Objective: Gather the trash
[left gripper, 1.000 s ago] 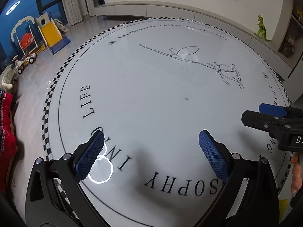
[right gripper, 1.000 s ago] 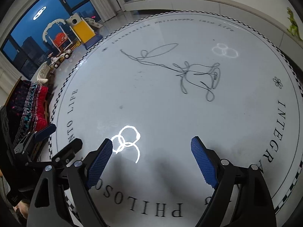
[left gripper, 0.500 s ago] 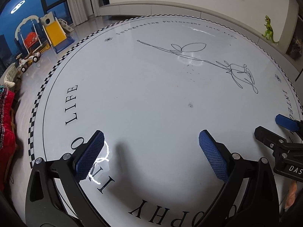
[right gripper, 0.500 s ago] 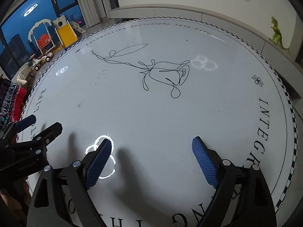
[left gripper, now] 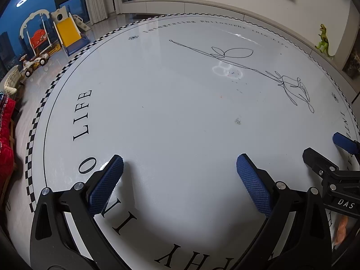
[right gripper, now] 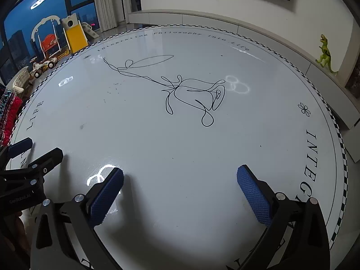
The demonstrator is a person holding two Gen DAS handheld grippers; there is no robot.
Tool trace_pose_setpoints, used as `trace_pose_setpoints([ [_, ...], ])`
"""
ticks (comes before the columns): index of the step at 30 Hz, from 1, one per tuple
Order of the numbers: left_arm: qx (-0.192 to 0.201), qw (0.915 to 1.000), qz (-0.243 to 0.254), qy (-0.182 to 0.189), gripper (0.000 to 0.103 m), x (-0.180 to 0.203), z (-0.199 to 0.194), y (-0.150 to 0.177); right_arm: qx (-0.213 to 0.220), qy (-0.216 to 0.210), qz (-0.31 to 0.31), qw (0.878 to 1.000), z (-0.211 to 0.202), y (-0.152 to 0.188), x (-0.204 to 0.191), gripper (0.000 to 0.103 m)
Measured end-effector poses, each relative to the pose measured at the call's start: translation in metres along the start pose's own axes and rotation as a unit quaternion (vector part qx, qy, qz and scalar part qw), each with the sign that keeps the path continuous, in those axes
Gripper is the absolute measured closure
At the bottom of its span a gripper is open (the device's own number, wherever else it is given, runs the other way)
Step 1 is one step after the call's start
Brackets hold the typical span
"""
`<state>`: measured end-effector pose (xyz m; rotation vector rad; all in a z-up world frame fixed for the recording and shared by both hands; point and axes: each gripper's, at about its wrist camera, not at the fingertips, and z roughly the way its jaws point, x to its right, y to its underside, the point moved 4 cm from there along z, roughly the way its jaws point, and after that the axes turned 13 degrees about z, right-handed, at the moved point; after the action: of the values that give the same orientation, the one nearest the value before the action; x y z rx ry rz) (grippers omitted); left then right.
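Note:
My left gripper (left gripper: 180,180) is open and empty, held low over a round white table (left gripper: 157,103) printed with black letters and a line-drawn flower. My right gripper (right gripper: 180,186) is open and empty over the same table (right gripper: 168,139). Each gripper shows at the edge of the other's view: the right one at the right of the left wrist view (left gripper: 324,155), the left one at the left of the right wrist view (right gripper: 33,150). Only tiny specks and a small dark smudge (left gripper: 237,121) lie on the tabletop. No larger piece of trash shows.
A low white ledge (right gripper: 225,20) curves behind the table, with a green toy dinosaur (right gripper: 325,55) on it. A toy slide and swing (left gripper: 56,33) and a toy car stand on the floor at the far left. A red cushion (left gripper: 5,139) lies at the left edge.
Both grippers have tilted up and drawn back, so more of the far table and the room shows. Their jaws stay open. Ceiling-light reflections have shifted across the tabletop.

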<state>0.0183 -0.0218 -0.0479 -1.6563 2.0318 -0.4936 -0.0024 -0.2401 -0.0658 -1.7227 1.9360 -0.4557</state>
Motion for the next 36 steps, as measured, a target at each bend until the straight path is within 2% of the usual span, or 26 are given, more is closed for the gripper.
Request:
trace_pose_setpoints([
  [36,0.000,1.0000,0.001,0.000,0.006,-0.0010,-0.0002,0.0000,0.000,-0.001,0.000,1.000,0.0015,-0.0024,-0.0047,0.003],
])
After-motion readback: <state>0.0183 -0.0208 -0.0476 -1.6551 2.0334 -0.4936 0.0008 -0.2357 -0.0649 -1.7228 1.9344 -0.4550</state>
